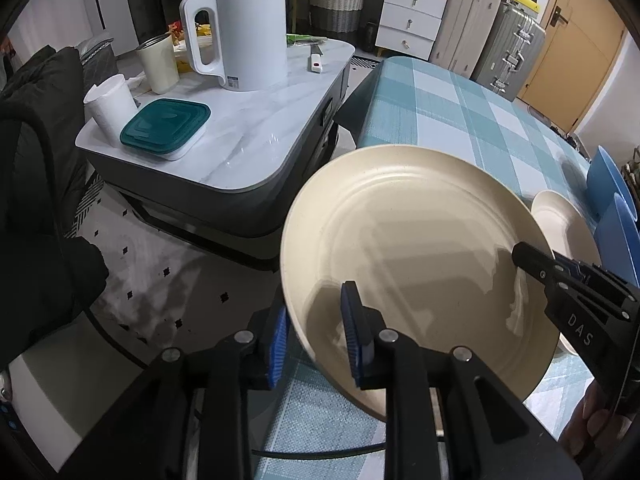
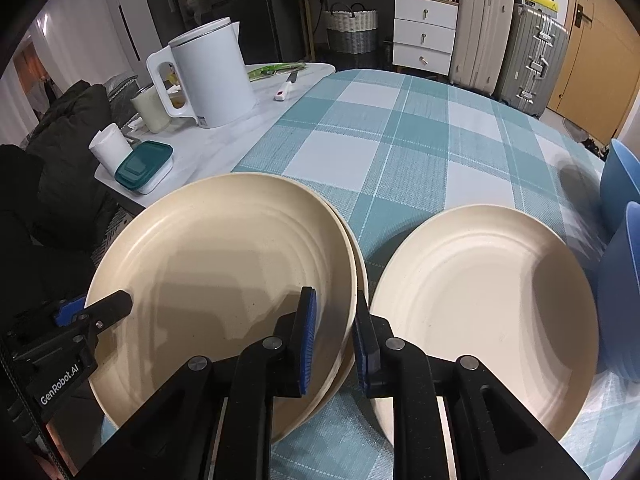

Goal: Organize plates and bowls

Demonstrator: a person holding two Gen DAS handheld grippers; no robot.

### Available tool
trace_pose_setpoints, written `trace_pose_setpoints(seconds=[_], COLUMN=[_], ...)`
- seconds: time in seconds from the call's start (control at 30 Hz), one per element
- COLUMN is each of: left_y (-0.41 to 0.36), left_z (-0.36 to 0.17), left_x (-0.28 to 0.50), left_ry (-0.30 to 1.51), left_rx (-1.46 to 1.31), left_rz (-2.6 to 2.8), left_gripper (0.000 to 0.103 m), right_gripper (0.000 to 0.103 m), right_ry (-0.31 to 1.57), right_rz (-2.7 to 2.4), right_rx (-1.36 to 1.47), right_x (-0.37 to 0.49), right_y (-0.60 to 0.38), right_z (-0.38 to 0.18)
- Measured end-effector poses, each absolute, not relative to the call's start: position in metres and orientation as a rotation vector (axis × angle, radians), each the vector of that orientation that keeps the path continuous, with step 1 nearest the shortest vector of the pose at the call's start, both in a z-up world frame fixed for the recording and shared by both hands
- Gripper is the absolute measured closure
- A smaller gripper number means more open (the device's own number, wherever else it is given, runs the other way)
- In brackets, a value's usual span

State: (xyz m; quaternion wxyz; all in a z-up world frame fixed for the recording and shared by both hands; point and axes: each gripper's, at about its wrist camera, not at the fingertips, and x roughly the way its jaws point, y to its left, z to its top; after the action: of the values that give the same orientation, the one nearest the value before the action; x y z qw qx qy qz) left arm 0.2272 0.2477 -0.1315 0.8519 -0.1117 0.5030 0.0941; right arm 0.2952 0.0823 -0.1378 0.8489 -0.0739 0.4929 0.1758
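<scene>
Left tool clenched on the left rim of the cream plate, lower left of frame. Right tool grips its right rim. Second plate just right; blue bowls far right on checked worktop.

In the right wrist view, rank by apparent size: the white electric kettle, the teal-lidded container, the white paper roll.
Largest to smallest as they appear:
1. White electric kettle
2. Teal-lidded plastic container
3. White paper roll, close to the container in apparent size, so that order is unsure.
</scene>
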Motion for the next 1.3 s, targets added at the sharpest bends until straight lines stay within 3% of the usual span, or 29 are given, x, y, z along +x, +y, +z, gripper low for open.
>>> trace_pose_setpoints(seconds=[0.7,0.77,0.83,0.97,1.07,1.17,1.2,1.23,1.3], left_y=[0.233,0.232,0.231,0.230,0.224,0.212,0.204,0.198,0.183], left_z=[-0.124,-0.120,-0.113,-0.092,-0.078,-0.062,-0.055,-0.049,-0.039], left_x=[0.227,0.224,0.220,0.206,0.193,0.177,0.168,0.161,0.144], left_ry=[1.077,1.065,1.048,0.974,0.925,0.857,0.819,0.789,0.718], left_rx=[-0.167,-0.171,-0.178,-0.211,-0.224,-0.241,-0.246,-0.246,-0.236], left_rz=[0.235,0.237,0.247,0.256,0.243,0.216,0.195,0.179,0.140], left_gripper=[0.072,0.068,0.050,0.050,0.048,0.044,0.037,0.023,0.011], right_gripper=[0.085,0.085,0.085,0.083,0.077,0.063,0.055,0.052,0.038], right_ry=[1.007,0.992,0.977,0.919,0.860,0.810,0.792,0.776,0.738], right_rz=[0.300,0.295,0.314,0.353,0.380,0.397,0.402,0.401,0.360], right_rx=[-0.309,-0.291,-0.246,-0.170,-0.126,-0.074,-0.062,-0.058,-0.064], right_x=[0.285,0.284,0.282,0.270,0.251,0.228,0.216,0.208,0.188], right_y=[0.087,0.083,0.075,0.056,0.035,0.013,0.002,-0.004,-0.022], right_z=[-0.128,-0.120,-0.109,-0.083,-0.065,-0.053,-0.047,-0.045,-0.038])
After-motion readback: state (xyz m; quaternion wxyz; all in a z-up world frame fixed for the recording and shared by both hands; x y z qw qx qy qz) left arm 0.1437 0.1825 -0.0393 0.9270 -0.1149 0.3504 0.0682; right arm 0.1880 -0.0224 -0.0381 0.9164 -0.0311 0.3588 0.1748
